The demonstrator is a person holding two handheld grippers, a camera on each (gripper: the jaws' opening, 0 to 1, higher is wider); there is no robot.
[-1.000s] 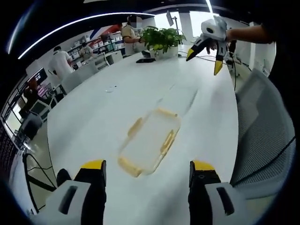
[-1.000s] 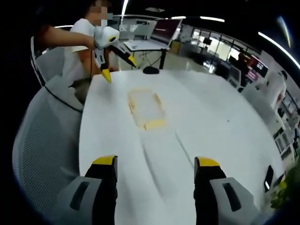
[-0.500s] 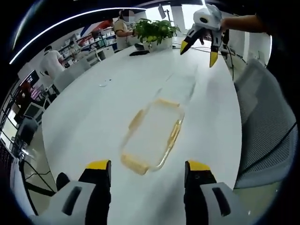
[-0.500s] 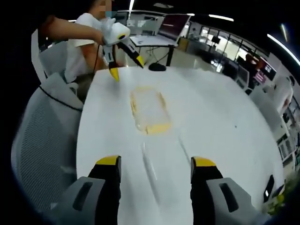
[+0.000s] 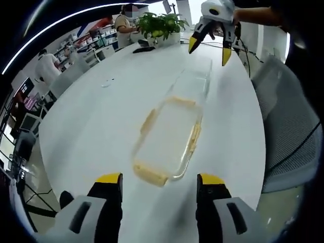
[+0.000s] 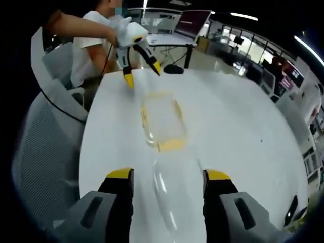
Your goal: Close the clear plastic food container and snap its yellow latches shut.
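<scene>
Both grippers have closed in on the container (image 5: 169,139), lying flat on the white table (image 5: 91,126), clear with yellow latches (image 5: 148,173) splayed outward. Left gripper (image 5: 159,185): jaws wide, empty. Right gripper (image 6: 168,181): jaws wide, empty.

Clear rectangular food container (image 5: 169,137) flat on white tabletop (image 5: 101,121), yellow latches (image 5: 149,174) along edges; clear lid (image 5: 195,83) lying just beyond
</scene>
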